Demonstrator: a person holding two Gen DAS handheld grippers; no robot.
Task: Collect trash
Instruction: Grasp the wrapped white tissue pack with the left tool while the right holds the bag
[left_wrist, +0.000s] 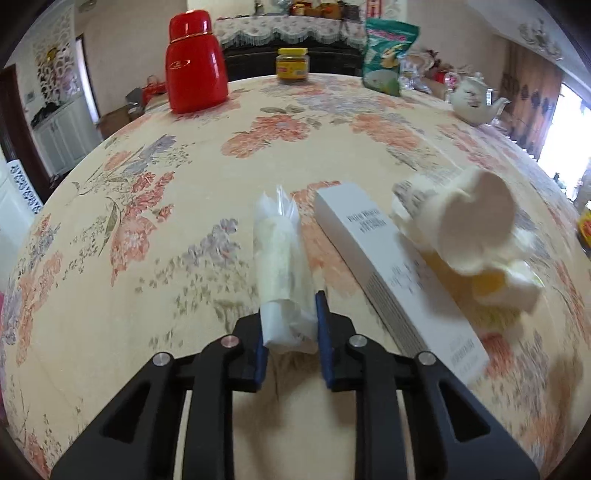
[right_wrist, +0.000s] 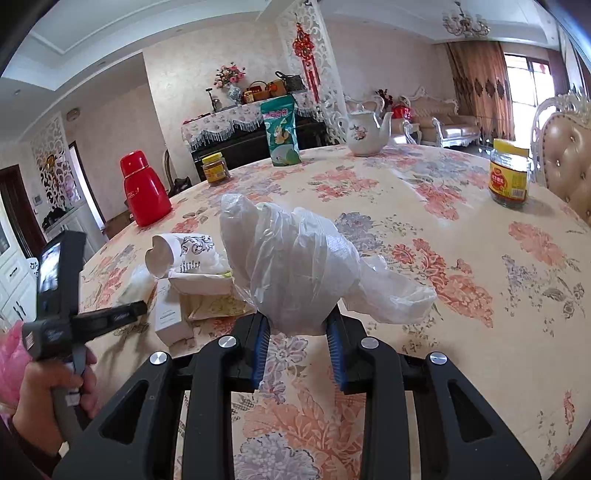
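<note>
Plastic between both sets of fingers, that is the picture from here. Nearest, the left gripper (left_wrist: 289, 325) is pinched on the near end of a small clear wrapper (left_wrist: 279, 258) with something pale rolled inside it; the blue pads press its sides. The wrapper's long axis runs straight away from the gripper toward the far side of the table (left_wrist: 184, 206), so it sticks out ahead of the fingers like a baton. Whether its far end touches the floral cloth I cannot tell.

Over on the right, the right gripper (right_wrist: 298, 332) is clamped on a crumpled clear plastic bag (right_wrist: 295, 258), which balloons up and forward from the pads, a loose flap trailing right.

Just beyond and right of the wrapper lies the long white box (left_wrist: 391, 269), flat on the table, its length slanting from near right to far left. Against its right side sits the rest of the heap: a crumpled paper cup (left_wrist: 469, 221) on its side with yellowish scraps under it. The left hand is the nearer one to that heap.

Farther off stand things that look like keepers: a red flask (left_wrist: 195, 62), a yellow-lidded jar (left_wrist: 291, 64), a green pouch (left_wrist: 388, 55), a teapot (left_wrist: 472, 99).
</note>
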